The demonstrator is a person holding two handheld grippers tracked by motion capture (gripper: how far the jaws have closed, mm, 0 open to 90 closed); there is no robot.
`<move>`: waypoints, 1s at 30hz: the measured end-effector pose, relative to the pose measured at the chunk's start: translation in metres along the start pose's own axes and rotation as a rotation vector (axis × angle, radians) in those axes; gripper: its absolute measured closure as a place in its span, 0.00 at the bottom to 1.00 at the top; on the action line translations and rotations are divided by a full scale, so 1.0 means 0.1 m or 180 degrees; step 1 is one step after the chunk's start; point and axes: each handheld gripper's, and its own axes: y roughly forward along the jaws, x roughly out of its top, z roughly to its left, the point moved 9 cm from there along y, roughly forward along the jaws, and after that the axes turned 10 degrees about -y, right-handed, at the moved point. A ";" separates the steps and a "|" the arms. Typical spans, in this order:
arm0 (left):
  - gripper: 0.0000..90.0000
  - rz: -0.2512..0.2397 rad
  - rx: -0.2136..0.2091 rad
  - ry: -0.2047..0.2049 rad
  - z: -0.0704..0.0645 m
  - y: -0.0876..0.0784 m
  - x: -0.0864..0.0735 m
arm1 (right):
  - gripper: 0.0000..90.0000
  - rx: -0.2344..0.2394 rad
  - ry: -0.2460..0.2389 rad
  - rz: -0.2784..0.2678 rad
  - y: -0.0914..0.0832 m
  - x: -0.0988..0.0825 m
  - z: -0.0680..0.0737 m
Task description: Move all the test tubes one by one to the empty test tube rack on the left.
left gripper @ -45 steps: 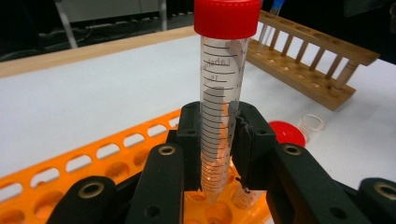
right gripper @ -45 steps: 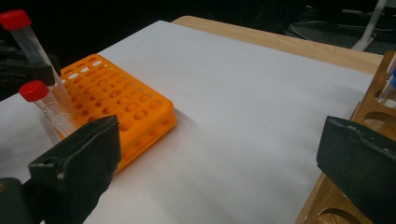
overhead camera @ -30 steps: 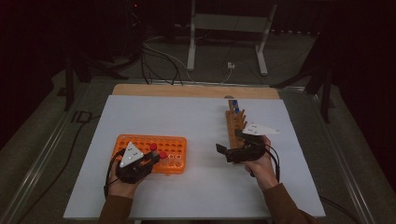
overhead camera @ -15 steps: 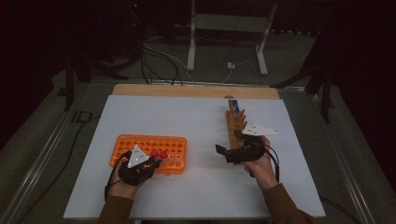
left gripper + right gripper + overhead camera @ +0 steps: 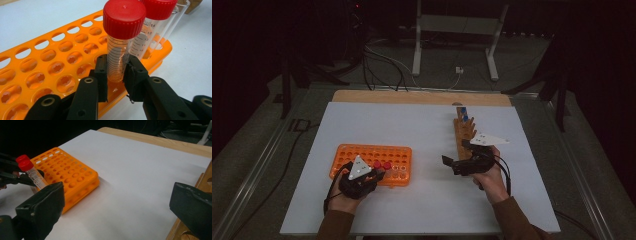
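A: Orange plastic, that's what catches the eye, a perforated orange plastic tube rack (image 5: 50, 65) lying on the white-covered surface (image 5: 422, 130), and the left claw (image 5: 116, 72) is right at its near edge.

B: And it has something. Both black pads are clamped on the clear graduated test tube with the red screw cap (image 5: 122, 42), gripping the tube body well below the cap.

A: The tube stands close to upright, its lower end at the rack's edge row. Whether the tip sits in a hole I cannot tell.

B: Just behind it is a second red-capped clear tube (image 5: 155, 22), standing in the rack, almost touching the first.

A: From the high view, the left claw sits at the rack's near right part, two red caps showing beside it.

B: Over to the right claw (image 5: 117, 205): jaws spread wide, nothing between them, just bare white surface.

A: It hovers near the long wooden tube holder (image 5: 463, 131) at the right side of the surface, well apart from the orange rack.

B: That wooden holder carries blue-capped tubes (image 5: 463, 113) at its far end.
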 end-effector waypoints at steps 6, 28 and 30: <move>0.71 -0.0022 -0.0023 -0.0019 0.00 -0.04 0.00 | 0.01 -0.0013 -0.0004 -0.0006 -0.02 0.01 -0.03; 0.02 -0.0789 -0.0078 -0.0497 0.08 -0.30 0.33 | 0.01 -0.0200 -0.0042 -0.0043 -0.03 0.15 -0.25; 0.02 -0.0832 -0.0052 -0.0544 0.11 -0.31 0.35 | 0.01 -0.0218 -0.0043 -0.0036 -0.01 0.17 -0.27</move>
